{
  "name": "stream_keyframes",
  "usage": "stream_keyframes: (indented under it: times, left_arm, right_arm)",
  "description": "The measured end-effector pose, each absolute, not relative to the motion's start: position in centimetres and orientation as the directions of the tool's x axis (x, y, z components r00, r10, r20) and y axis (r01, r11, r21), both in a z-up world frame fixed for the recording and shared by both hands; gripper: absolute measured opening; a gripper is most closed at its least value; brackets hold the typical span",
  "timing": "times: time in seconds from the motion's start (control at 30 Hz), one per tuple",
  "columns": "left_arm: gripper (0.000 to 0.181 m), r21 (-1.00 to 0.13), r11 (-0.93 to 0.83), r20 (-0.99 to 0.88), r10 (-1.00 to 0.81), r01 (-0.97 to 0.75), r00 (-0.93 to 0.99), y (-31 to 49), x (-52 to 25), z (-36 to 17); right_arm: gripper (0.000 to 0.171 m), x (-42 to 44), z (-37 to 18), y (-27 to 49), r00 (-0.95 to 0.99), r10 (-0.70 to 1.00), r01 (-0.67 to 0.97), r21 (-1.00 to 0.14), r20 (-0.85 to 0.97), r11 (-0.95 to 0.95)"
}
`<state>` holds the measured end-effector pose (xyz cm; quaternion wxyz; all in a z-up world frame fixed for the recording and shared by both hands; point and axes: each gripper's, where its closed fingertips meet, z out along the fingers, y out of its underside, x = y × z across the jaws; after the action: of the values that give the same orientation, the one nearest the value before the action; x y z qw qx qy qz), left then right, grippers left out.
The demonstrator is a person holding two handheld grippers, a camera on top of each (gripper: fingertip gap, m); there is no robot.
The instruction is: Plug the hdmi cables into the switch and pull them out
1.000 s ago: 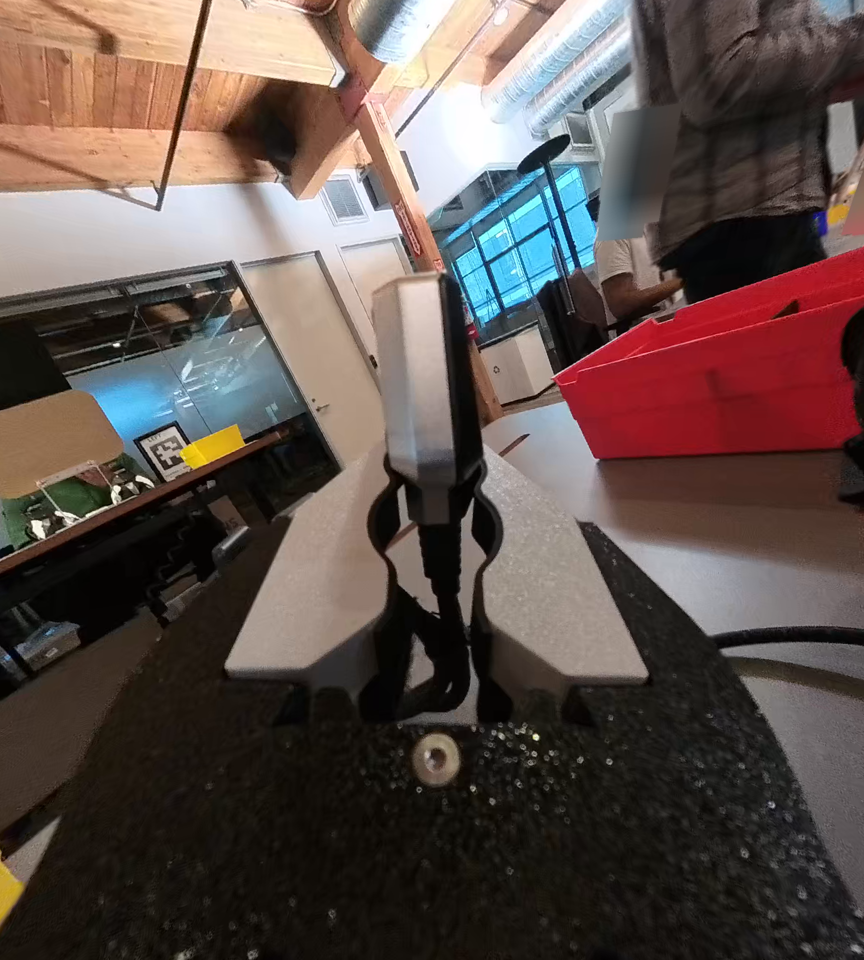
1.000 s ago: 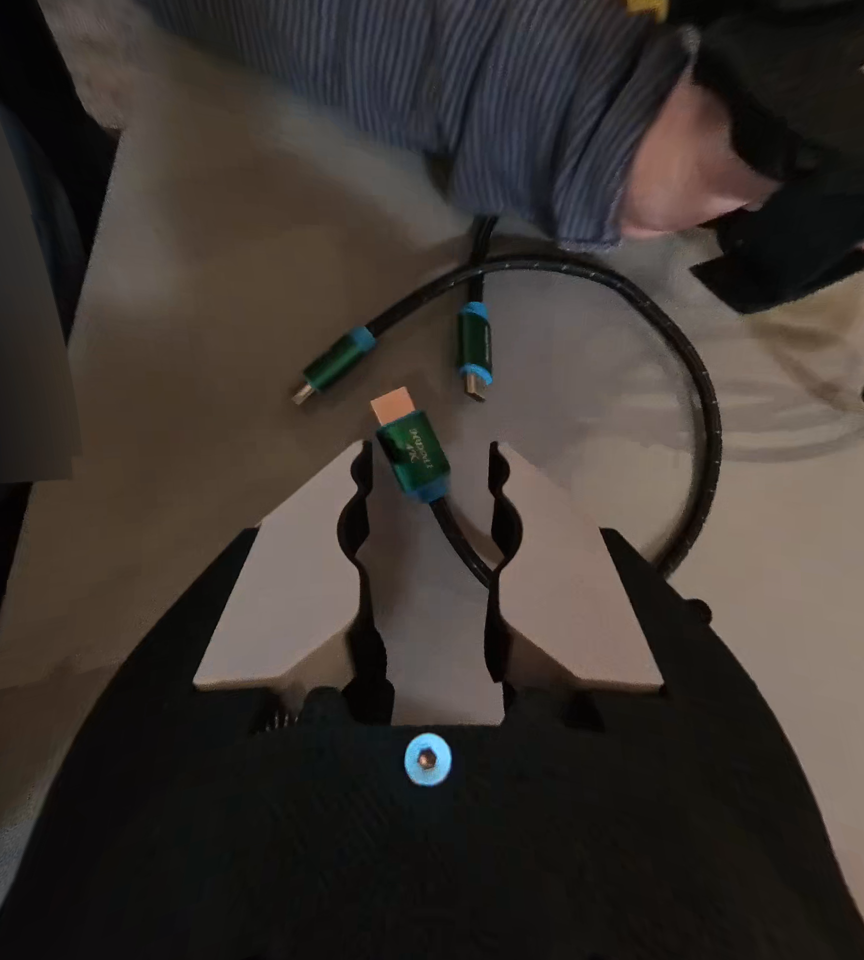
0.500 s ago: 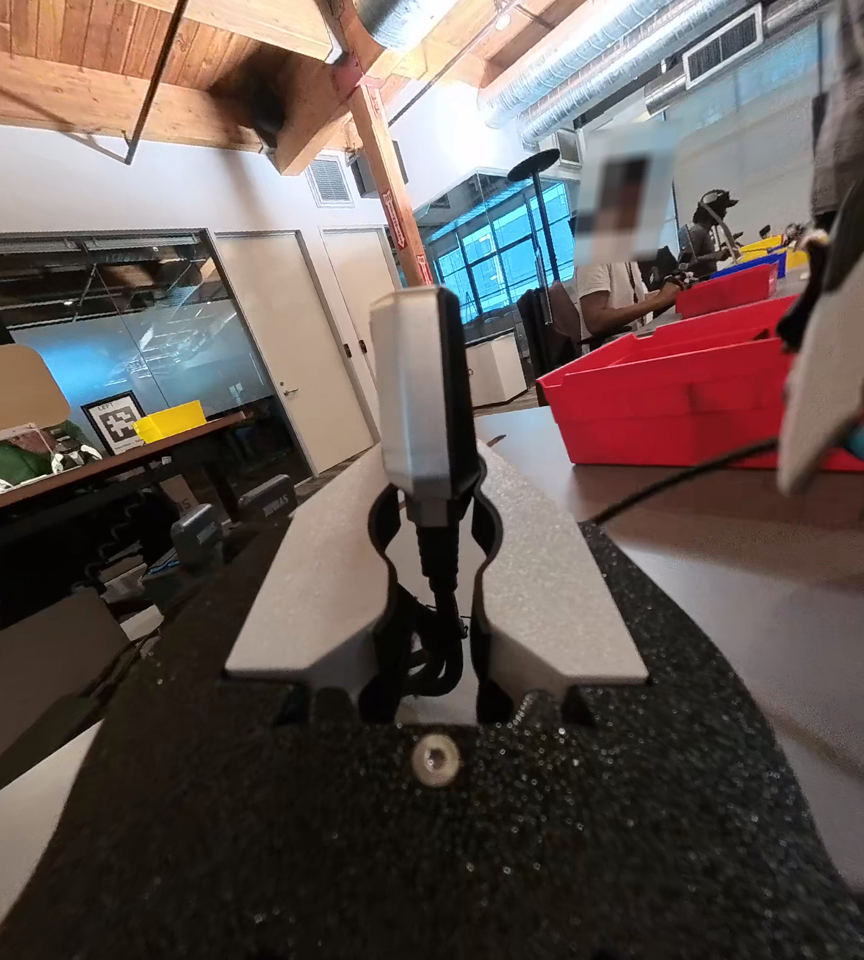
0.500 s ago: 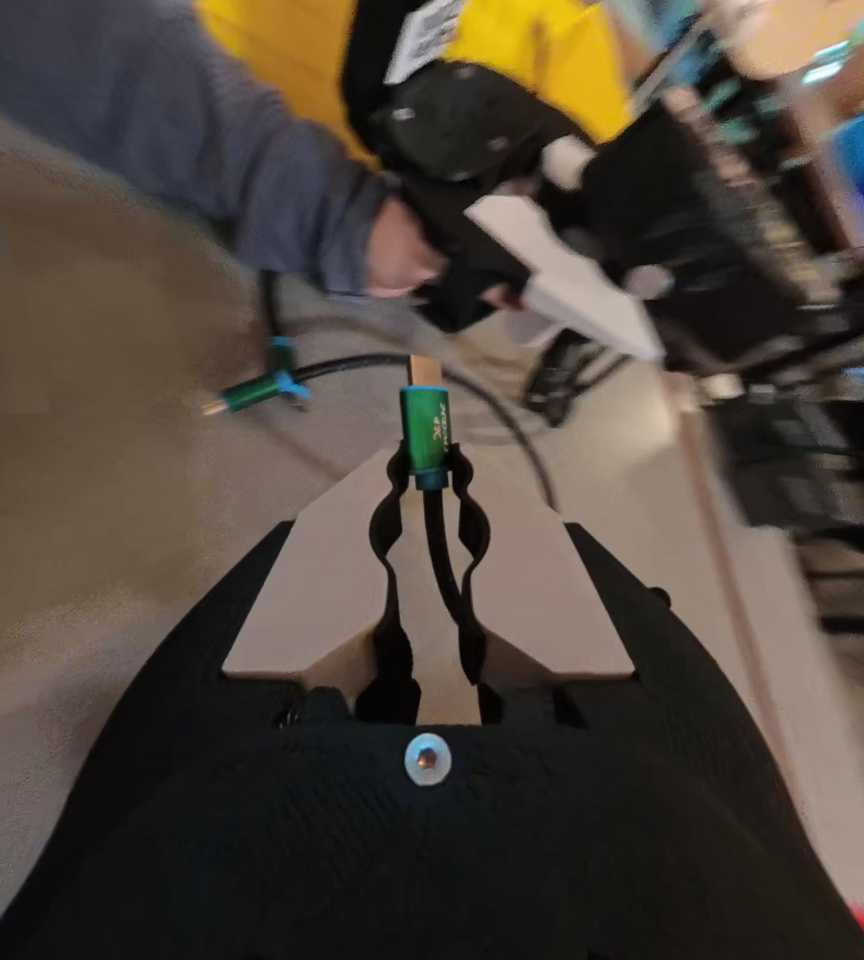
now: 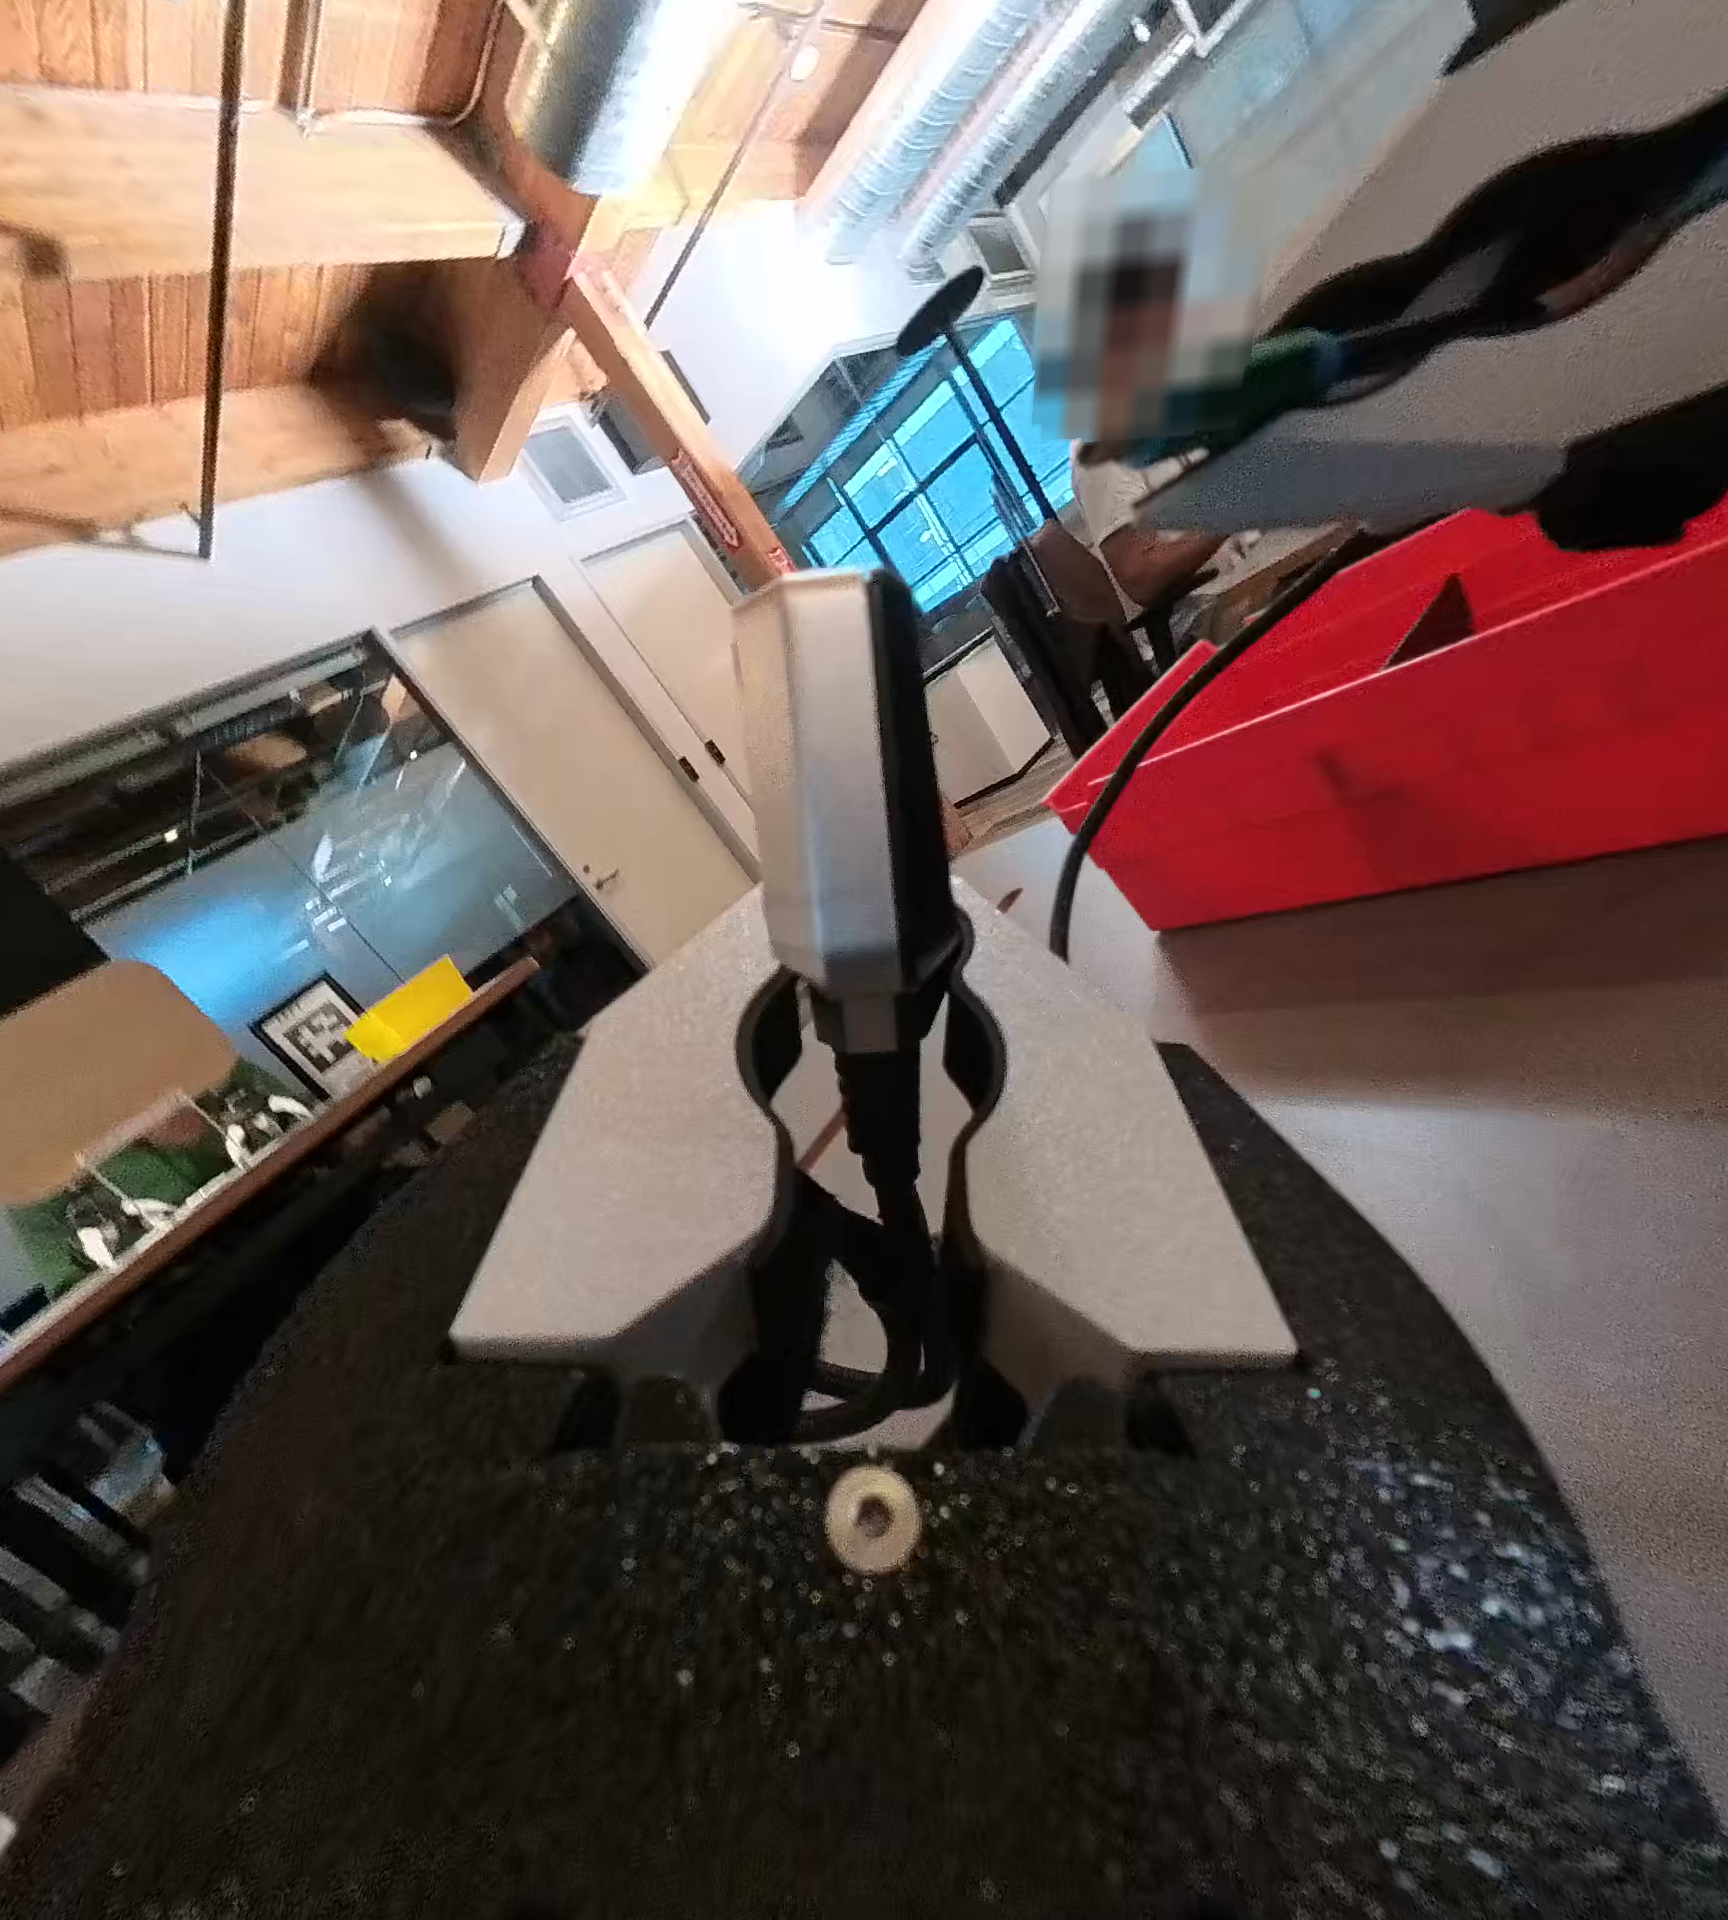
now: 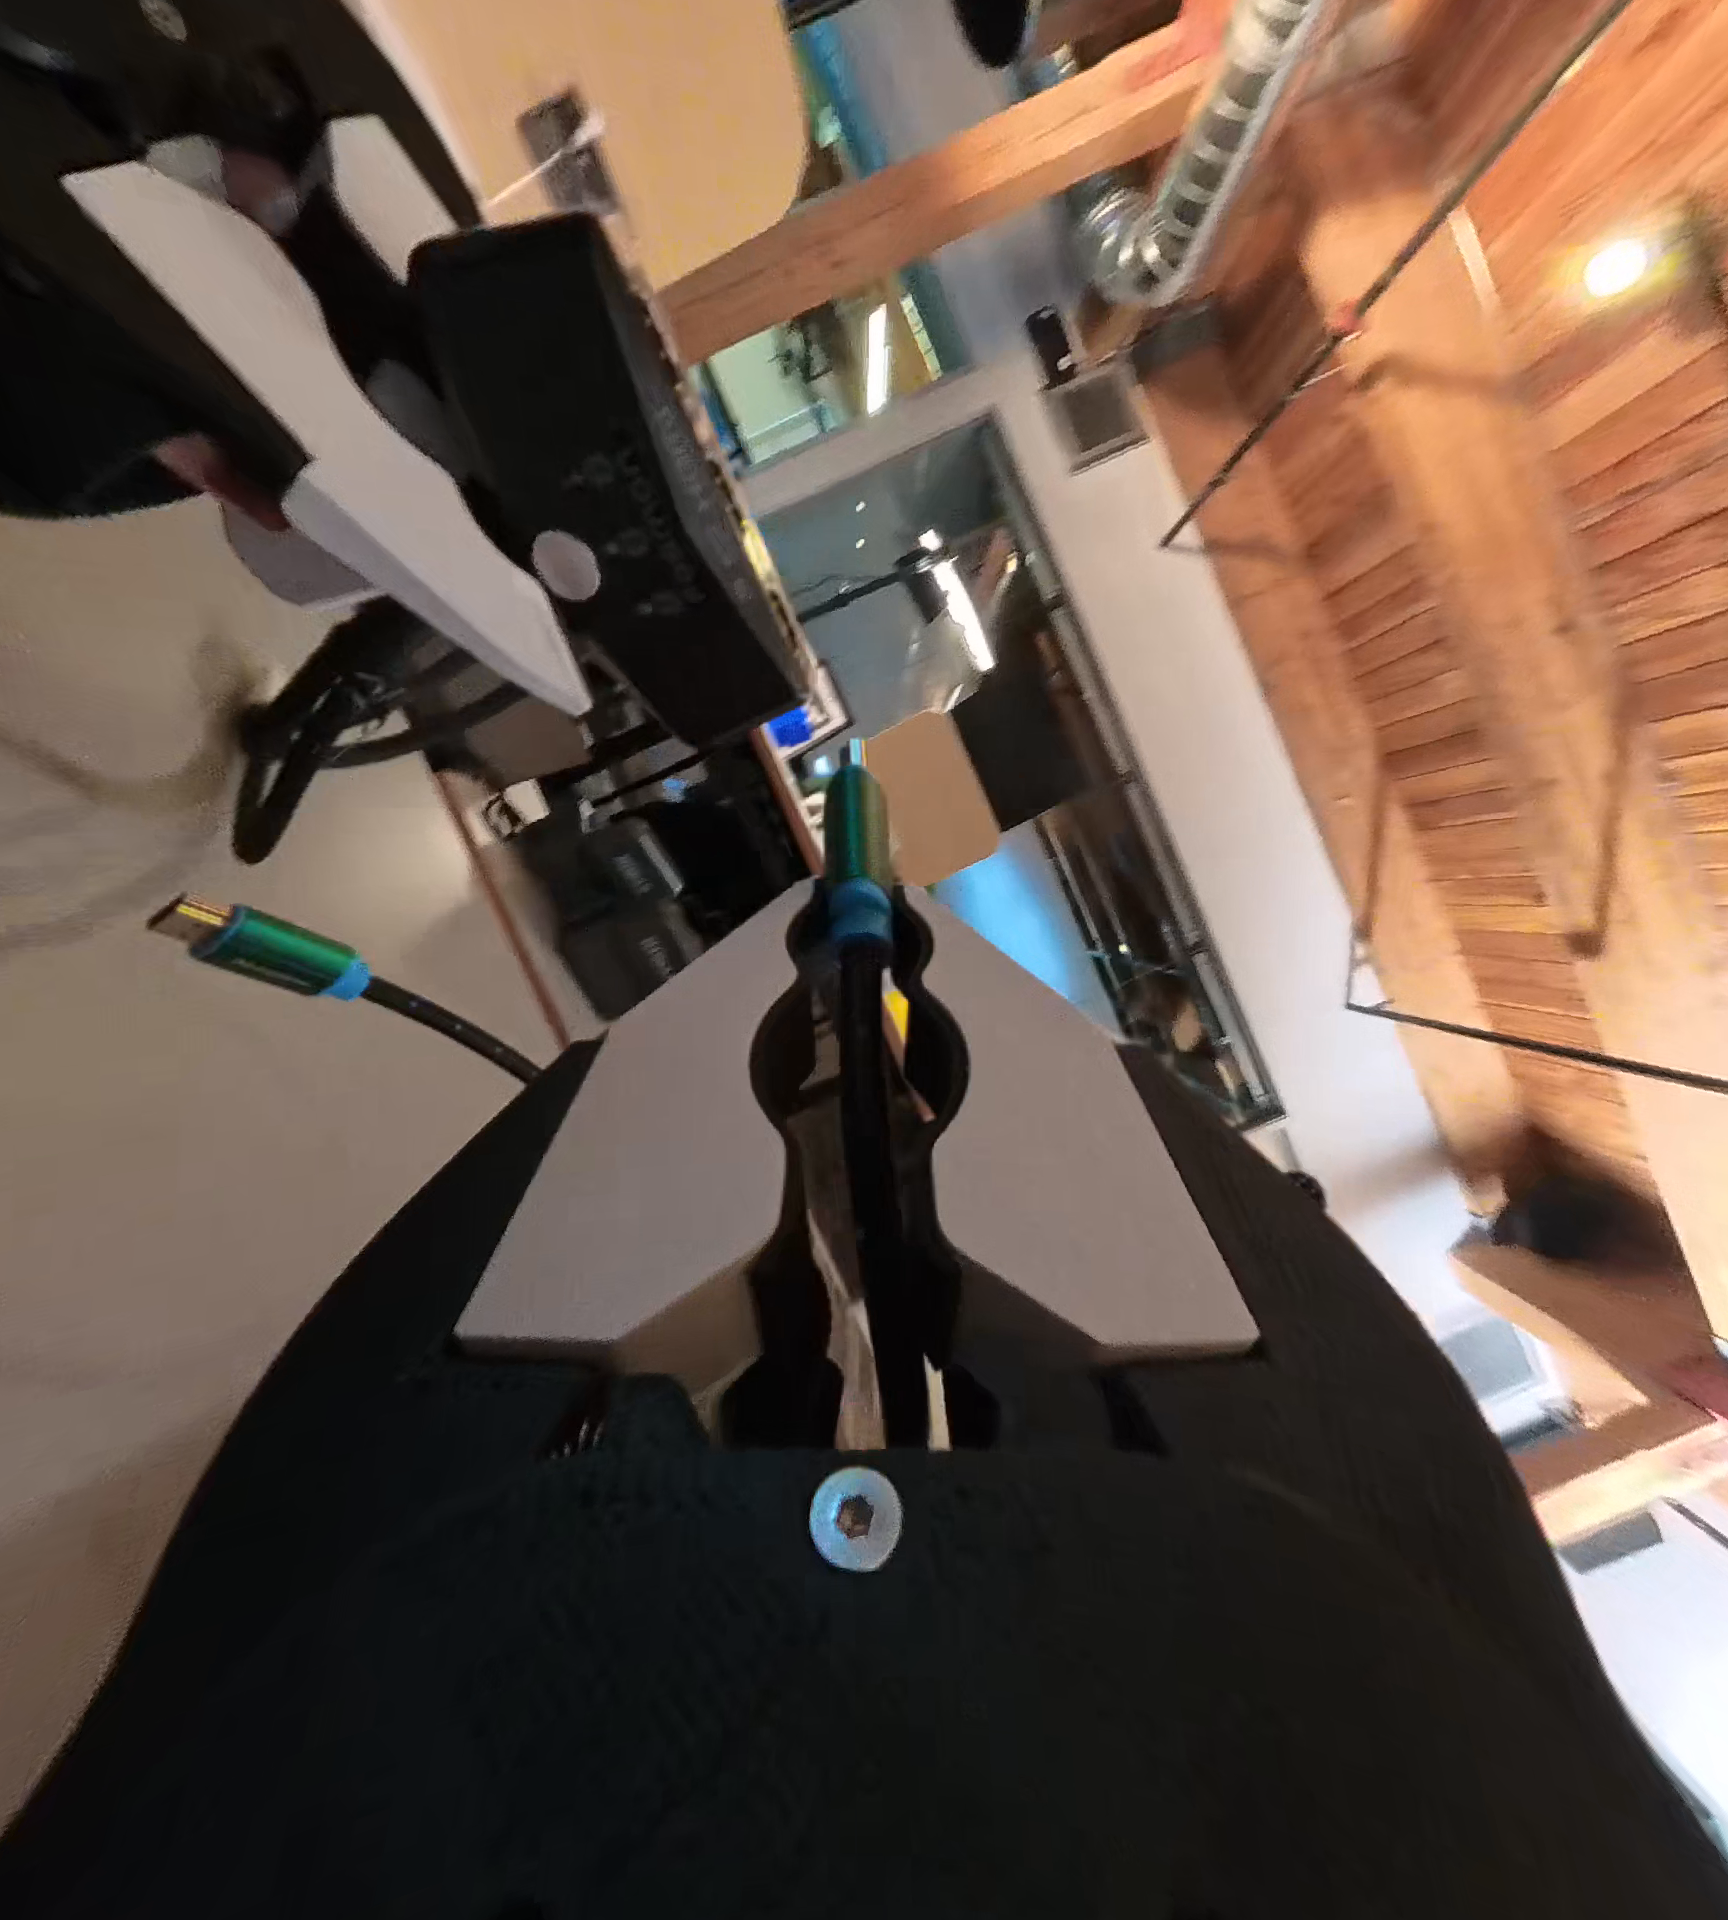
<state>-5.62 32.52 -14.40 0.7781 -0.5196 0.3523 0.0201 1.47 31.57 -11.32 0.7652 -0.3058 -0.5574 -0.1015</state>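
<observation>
Right tool [image 6: 855,914] is pinched on the blue collar of a green plug [image 6: 858,821], cable trailing back between the fingers; the plug points straight forward along the tool axis, metal tip out ahead. Left tool [image 5: 865,997] is clamped on the lower end of the switch [image 5: 829,769], a silver-and-black box held up off the table [image 5: 1566,1091], its own black lead hanging down between the fingers.

Key relation: in the right wrist view the switch [image 6: 611,468] sits up and to the left of the plug tip, near but apart, not touching. Its long axis runs diagonally across that view, so plug axis and switch are not yet lined up. Which edge carries the ports cannot be made out; blur hides them.

Judgement: the plug needs to swing left and square up to a port before it is pushed in.

A second green plug [image 6: 262,940] lies loose on the table to the left, well clear of either tool.
</observation>
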Motion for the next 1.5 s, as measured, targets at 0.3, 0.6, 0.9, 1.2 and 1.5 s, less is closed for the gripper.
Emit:
stream_keyframes:
  times: [0.3, 0.6, 0.9, 1.2, 1.5]
  left_arm:
    - [0.02, -0.566, 0.563, -0.781, -0.132, -0.602, 0.611, 29.9, -3.5, -10.6]
    - [0.021, -0.538, 0.632, -0.783, -0.129, -0.558, 0.609, 28.0, -2.9, -8.4]
    - [0.021, -0.541, 0.63, -0.788, -0.148, -0.557, 0.598, 28.0, -2.8, -8.6]
    - [0.022, -0.513, 0.633, -0.811, -0.136, -0.58, 0.569, 27.7, -2.3, -8.7]
    - [0.022, -0.5, 0.643, -0.817, -0.129, -0.58, 0.561, 27.4, -2.2, -8.5]
  right_arm:
    - [0.008, 3.0, -7.3, 27.2, 0.425, 0.441, 0.124, -0.533, 0.791, 0.837]
    - [0.008, 4.3, -6.0, 26.5, 0.408, 0.524, 0.043, -0.589, 0.748, 0.807]
    - [0.009, 3.6, -6.2, 26.7, 0.399, 0.327, 0.264, -0.449, 0.857, 0.854]
    - [0.009, 3.1, -6.5, 26.2, 0.38, 0.279, 0.286, -0.399, 0.882, 0.871]
    - [0.009, 3.6, -5.7, 25.6, 0.407, 0.346, 0.196, -0.451, 0.845, 0.87]
